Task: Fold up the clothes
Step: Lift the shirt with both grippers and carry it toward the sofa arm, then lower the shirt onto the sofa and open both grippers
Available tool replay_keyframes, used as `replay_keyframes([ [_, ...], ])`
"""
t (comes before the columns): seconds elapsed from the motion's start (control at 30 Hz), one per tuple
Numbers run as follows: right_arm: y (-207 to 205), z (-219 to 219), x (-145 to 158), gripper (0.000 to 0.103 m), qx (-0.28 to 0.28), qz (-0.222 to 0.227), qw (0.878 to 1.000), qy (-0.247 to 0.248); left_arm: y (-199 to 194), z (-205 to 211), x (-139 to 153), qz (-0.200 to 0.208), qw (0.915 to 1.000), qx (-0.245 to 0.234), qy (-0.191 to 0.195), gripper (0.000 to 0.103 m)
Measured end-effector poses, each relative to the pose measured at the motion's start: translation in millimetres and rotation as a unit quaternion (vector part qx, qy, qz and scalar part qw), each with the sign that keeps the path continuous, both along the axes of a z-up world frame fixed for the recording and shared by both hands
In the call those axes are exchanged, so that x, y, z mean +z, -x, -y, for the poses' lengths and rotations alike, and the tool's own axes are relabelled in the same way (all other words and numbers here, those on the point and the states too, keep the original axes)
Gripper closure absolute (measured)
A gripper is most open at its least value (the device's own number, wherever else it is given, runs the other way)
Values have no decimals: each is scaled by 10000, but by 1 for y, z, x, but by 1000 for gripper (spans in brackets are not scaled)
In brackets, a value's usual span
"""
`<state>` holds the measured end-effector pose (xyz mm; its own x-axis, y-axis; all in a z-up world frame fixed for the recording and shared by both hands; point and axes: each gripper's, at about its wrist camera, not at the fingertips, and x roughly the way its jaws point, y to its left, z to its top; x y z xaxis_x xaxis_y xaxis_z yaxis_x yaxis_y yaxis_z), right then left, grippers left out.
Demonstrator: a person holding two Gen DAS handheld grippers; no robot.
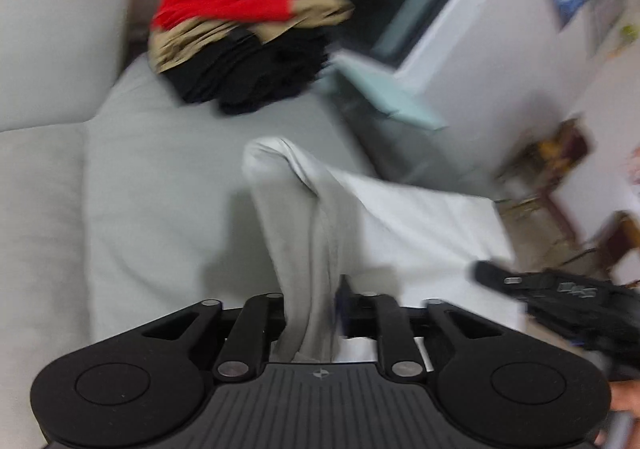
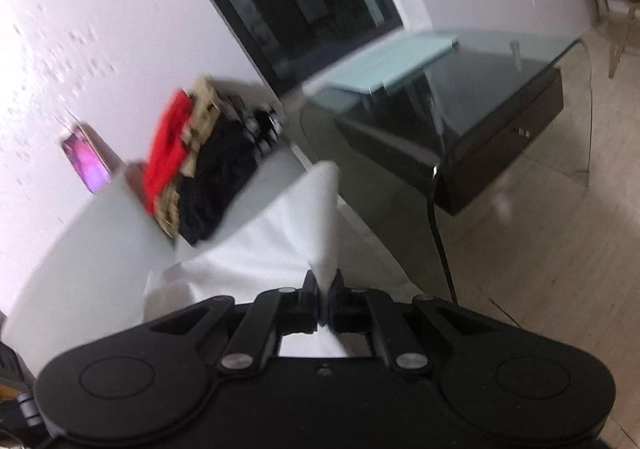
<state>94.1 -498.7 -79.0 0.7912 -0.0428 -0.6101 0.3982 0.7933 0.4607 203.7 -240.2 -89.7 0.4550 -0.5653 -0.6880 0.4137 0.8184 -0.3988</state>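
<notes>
left tool (image 1: 310, 313): jaws parted, white garment (image 1: 400, 217) hanging between them | right tool (image 2: 324, 303): pinching same garment's corner | garment draped over grey sofa (image 1: 160, 177) | folded pile (image 1: 240, 33) behind

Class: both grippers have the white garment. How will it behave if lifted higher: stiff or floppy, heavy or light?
Probably floppy: the white garment sags and creases between the left gripper and right gripper. Likely light, since a thin pinched fold carries it. It would drape, not hold shape.
</notes>
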Motion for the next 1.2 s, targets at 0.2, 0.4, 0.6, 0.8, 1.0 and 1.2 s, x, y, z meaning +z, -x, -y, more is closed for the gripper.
replay_keyframes([
  [0.2, 33, 15, -8, 62, -254, -175, 9985, 447, 12, -65, -12, 125, 9984, 449, -327, 87],
  [0.4, 64, -13, -2, 75, 410, -42, 9977, 530, 44, -42, 3, 778, 9963, -193, -303, 91],
  [0.6, 41, -50, -33, 93, 1178, -828, 9855, 902, 79, 29, -31, 1101, 9716, -1011, -1836, 83],
  [0.8, 110, -65, -19, 93, 1482, -1345, 9693, 1429, 119, -13, -16, 1057, 9707, -1315, -1713, 88],
  [1.0, 107, -76, -11, 92, 1413, -921, 9789, 1150, 131, 16, -14, 1353, 9715, -1301, -1448, 83],
  [1.2, 119, -89, -32, 93, 1527, -1542, 9722, 878, 149, 19, -32, 857, 9499, -1628, -2529, 82],
])
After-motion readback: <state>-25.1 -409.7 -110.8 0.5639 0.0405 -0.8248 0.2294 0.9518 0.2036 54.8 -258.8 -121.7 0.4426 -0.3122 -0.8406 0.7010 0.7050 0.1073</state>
